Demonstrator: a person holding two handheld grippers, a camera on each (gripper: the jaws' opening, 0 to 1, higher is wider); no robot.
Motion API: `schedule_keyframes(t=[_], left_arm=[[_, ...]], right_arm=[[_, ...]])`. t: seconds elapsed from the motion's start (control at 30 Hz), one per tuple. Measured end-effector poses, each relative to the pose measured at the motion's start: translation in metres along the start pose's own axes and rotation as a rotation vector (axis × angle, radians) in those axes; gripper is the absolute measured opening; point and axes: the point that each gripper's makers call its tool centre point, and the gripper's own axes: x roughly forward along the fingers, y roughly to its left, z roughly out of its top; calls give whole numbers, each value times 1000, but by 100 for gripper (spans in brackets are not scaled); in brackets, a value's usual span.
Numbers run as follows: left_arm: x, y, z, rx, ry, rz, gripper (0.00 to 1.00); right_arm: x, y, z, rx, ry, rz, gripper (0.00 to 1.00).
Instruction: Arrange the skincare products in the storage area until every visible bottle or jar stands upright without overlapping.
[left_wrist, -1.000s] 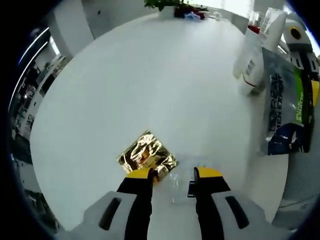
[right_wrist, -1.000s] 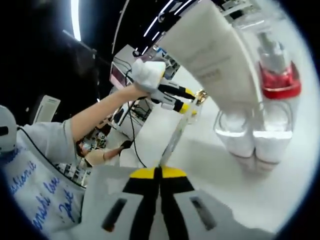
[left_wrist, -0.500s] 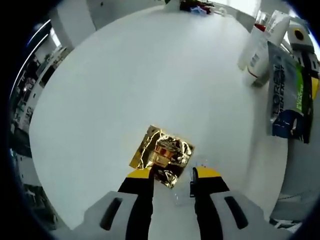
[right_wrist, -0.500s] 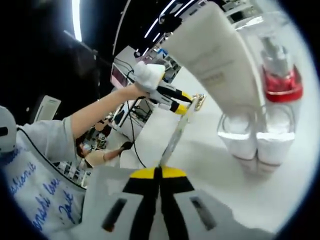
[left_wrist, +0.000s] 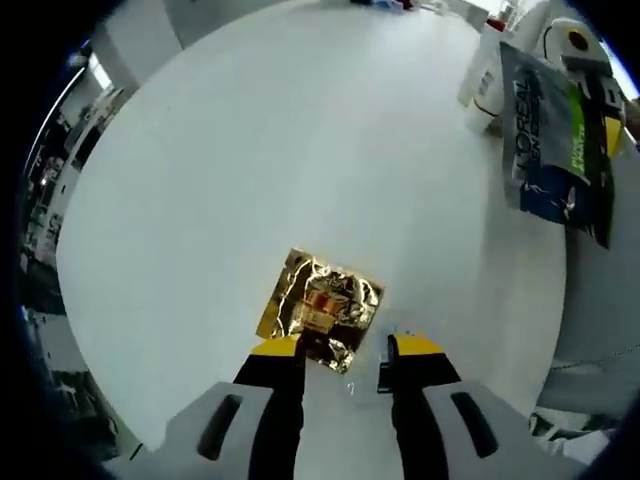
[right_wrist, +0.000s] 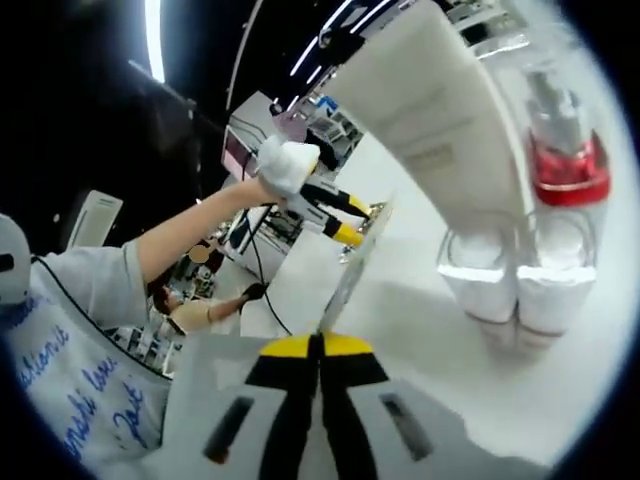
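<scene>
A: Near the table edge closest to the left tongs: jaws spread, nothing pinched. Gold foil packet lies flat just ahead, its near corner between the tips. Something clear and crinkly sits there too, can't tell what.

B: Right tongs?

A: Pressed together, pinching the bottom edge of a flat sachet. In the right gripper view it's seen edge-on, rising from the jaws. In the left gripper view the same sachet is face-on, grey, blue and green with print, held up off the table near the far right edge.

B: Why held like that?

A: Guess: it's floppy and won't stand alone, so it's being carried by the edge toward something to lean on.

B: The bottles?

A: Past the sachet, right gripper view: a big white tube, a red-collared pump bottle, two white-capped items below, touching side by side. Grouped tight, upright as far as I can tell; fisheye tilts everything.

B: Anything else?

A: Person's gloved hand holds the left tongs over the table's far side in that view.

B: Left to do?

A: Likely: foil packet is flat and well apart from the group, sachet not yet set down.
</scene>
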Motion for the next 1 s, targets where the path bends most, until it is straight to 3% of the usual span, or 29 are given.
schedule_keyframes(t=[0.27, 0.57, 0.73, 0.77, 0.83, 0.93, 1.0], left_arm=[[-5, -10, -18, 26, 51, -7, 36], [-9, -13, -20, 2, 49, -18, 39], [-21, -17, -5, -10, -20, -21, 40], [-24, -23, 6, -58, -84, -52, 40], [-28, -31, 19, -106, -150, -95, 41], [-31, -37, 27, -85, -169, -113, 41], [-33, -47, 39, -86, -212, -157, 41]], right_arm=[[0, 1, -1, -8, 1, 0, 2], [1, 0, 1, -14, -8, -3, 2], [2, -1, 1, -11, -10, -5, 2], [2, -2, 0, -9, -9, -5, 2], [3, -2, -2, -8, -6, -7, 2], [3, -2, -3, -10, -1, -7, 2], [3, -1, -2, -13, -2, -7, 2]])
